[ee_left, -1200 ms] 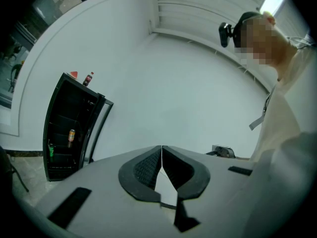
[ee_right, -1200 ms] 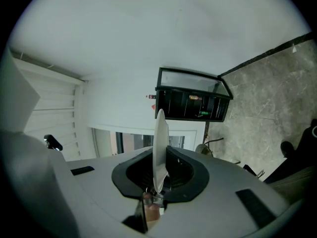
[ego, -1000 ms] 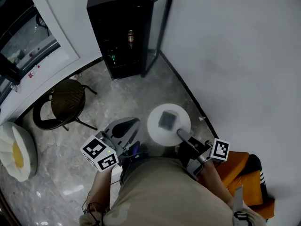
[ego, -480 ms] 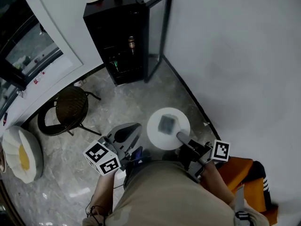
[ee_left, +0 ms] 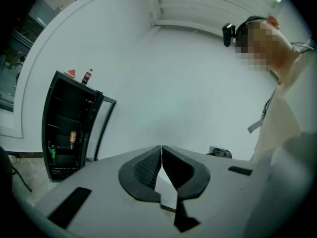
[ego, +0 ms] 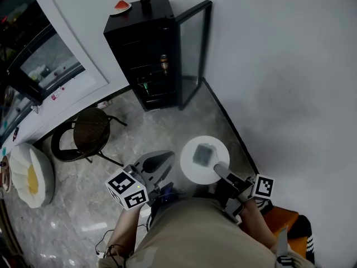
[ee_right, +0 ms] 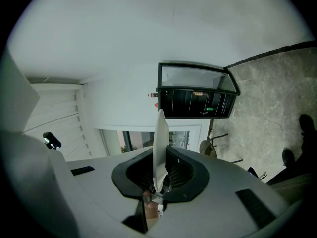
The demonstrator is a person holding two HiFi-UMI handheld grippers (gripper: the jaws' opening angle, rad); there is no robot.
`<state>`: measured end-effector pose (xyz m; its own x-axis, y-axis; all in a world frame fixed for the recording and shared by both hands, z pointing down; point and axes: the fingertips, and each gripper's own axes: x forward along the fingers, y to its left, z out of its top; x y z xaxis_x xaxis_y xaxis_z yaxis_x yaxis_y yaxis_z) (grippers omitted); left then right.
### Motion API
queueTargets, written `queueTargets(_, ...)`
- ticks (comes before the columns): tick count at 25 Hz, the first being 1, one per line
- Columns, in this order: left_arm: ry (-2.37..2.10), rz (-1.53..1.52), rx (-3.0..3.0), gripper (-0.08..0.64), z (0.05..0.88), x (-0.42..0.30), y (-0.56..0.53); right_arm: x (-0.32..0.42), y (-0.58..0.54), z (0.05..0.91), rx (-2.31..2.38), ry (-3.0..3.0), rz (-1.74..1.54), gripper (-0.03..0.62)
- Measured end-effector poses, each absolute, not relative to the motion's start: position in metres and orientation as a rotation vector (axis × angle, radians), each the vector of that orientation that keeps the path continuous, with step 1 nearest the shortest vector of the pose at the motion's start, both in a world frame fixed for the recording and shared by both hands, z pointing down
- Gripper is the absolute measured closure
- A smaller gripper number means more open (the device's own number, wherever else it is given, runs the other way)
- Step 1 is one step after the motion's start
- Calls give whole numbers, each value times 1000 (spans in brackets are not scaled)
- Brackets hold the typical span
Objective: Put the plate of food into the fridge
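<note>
Food [ego: 203,154] on plate [ego: 189,164]; can [ego: 164,62] inside open fridge [ego: 159,11]

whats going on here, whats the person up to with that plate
A person holds a two-jaw gripper in each hand. The right gripper is clamped on the rim of a white plate with a piece of food on it, holding it level above the floor. The left gripper is shut and holds nothing. The black fridge stands ahead against the wall with its glass door swung open. The plate is not in it yet, and bare floor lies between them.
</note>
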<state>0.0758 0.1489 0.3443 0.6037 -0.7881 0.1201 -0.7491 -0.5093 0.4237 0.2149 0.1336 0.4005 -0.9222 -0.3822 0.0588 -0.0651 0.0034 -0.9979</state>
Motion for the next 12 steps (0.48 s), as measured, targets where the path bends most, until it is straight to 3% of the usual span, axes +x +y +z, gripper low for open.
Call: queueTargets(12, -1367, -169, 2306, 548, 339, 104, 123, 243, 89, 393, -323, 2132, -2045, 555)
